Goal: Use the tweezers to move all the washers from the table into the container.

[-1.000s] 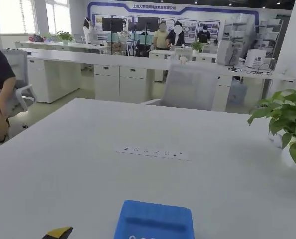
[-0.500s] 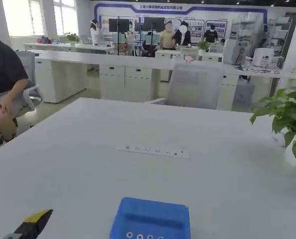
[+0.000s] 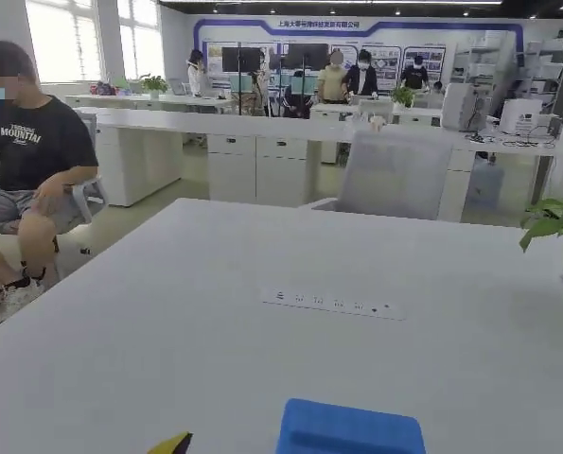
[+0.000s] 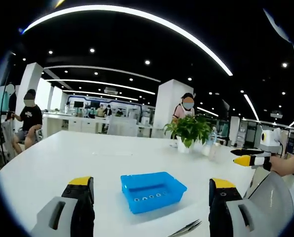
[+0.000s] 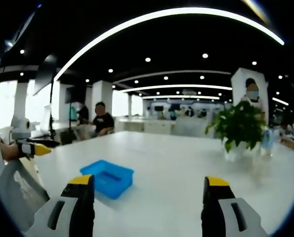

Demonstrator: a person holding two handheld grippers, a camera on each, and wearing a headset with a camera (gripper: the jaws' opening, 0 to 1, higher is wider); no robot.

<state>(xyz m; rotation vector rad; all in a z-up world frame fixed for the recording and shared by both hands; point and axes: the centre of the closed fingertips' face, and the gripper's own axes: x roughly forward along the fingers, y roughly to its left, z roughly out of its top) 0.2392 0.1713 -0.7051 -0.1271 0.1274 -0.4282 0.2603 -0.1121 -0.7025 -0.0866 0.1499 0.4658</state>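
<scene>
Your left tool (image 4: 150, 183) and right tool (image 5: 147, 180) gape empty.
One blue container (image 4: 156, 205), centre frame, holds five washers (image 4: 151, 196); one pair of tweezers (image 4: 189, 228) lies lower right.

I am showing, on my left gripper (image 4: 150, 182) and my right gripper (image 5: 148, 181) alike, two black jaws capped in yellow, rising from pale grey bodies with dark oval slots.
</scene>
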